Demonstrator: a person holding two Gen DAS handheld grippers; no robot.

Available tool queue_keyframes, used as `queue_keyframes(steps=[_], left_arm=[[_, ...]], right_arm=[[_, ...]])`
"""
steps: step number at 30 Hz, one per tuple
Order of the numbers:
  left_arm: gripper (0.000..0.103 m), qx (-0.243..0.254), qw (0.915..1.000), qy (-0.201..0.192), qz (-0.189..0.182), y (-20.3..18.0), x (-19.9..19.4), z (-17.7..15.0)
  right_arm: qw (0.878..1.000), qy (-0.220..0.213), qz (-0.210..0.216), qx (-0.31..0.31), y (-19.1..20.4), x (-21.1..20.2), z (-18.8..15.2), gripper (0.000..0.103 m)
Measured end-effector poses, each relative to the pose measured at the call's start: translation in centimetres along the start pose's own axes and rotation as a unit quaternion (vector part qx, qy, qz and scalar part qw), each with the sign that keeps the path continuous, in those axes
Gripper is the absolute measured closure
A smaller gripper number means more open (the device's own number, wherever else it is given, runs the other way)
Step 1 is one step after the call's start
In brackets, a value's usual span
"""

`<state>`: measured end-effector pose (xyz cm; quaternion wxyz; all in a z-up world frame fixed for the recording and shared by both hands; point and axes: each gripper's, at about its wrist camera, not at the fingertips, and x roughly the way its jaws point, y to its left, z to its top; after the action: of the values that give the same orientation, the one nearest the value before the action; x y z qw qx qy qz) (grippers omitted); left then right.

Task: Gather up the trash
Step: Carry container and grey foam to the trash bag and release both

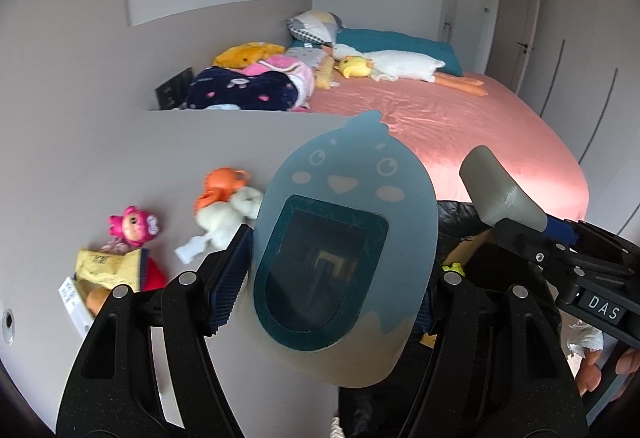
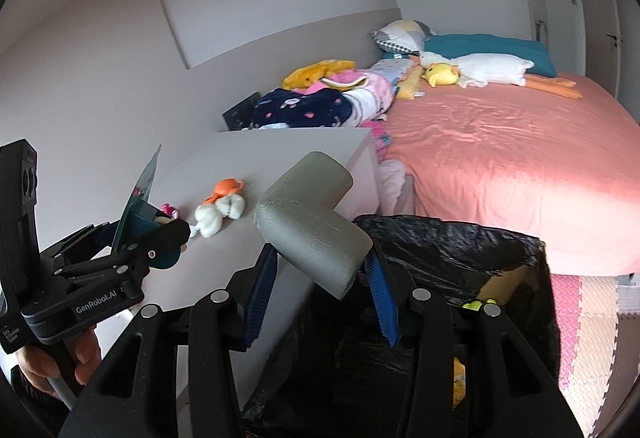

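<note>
My left gripper (image 1: pixel 332 278) is shut on a flat blue bird-shaped card (image 1: pixel 344 206) with a dark window, held upright over the edge of the white cabinet top (image 1: pixel 120 158). In the right wrist view the same gripper (image 2: pixel 148 238) shows the card (image 2: pixel 140 186) edge-on. My right gripper (image 2: pixel 320 274) is shut on a grey L-shaped foam piece (image 2: pixel 312 214), just above the near left rim of a bin lined with a black bag (image 2: pixel 460 238). That foam piece (image 1: pixel 496 190) also appears at the right of the left wrist view.
On the cabinet top lie crumpled white tissue (image 2: pixel 220 214) beside an orange toy (image 2: pixel 226 188), a pink doll (image 1: pixel 134 226) and a yellow packet (image 1: pixel 106 266). A bed with a pink sheet (image 2: pixel 520 166), pillows and plush toys stands beyond. Foam mats (image 2: pixel 592 338) cover the floor.
</note>
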<state>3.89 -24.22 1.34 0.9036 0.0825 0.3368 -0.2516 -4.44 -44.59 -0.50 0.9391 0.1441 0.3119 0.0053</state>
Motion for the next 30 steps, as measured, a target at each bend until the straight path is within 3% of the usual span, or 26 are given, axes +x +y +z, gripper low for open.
queue_keyframes(steps=[8,12,14,15,16,20,30], left_arm=[[0.034,0.028,0.999,0.016,-0.031,-3.2,1.4,0.1],[0.029,0.048,0.995,0.045,-0.075,-5.2,2.5,-0.3],[0.005,0.06,0.9926,0.057,-0.089,-6.1,2.8,-0.7],[0.006,0.066,0.9921,0.057,-0.089,-6.4,2.9,-0.9],[0.006,0.072,0.9922,0.058,-0.084,-6.5,3.0,-1.0],[0.006,0.065,0.9937,0.066,-0.063,-5.9,3.4,-1.2],[0.006,0.021,0.9972,0.062,-0.034,-3.1,3.0,-1.3]], right_arm=[[0.999,-0.011,-0.03,0.03,-3.5,-1.4,0.0,0.055],[0.998,-0.015,-0.048,0.042,-5.0,-2.0,0.0,0.052],[0.995,-0.031,-0.079,0.05,-5.7,-2.6,0.0,0.031],[0.994,-0.04,-0.089,0.055,-5.9,-2.9,0.0,0.019],[0.991,-0.055,-0.102,0.061,-6.3,-3.4,-0.1,0.018],[0.988,-0.066,-0.116,0.075,-7.4,-3.8,0.1,0.017],[0.991,-0.05,-0.103,0.07,-6.7,-2.6,-0.3,0.017]])
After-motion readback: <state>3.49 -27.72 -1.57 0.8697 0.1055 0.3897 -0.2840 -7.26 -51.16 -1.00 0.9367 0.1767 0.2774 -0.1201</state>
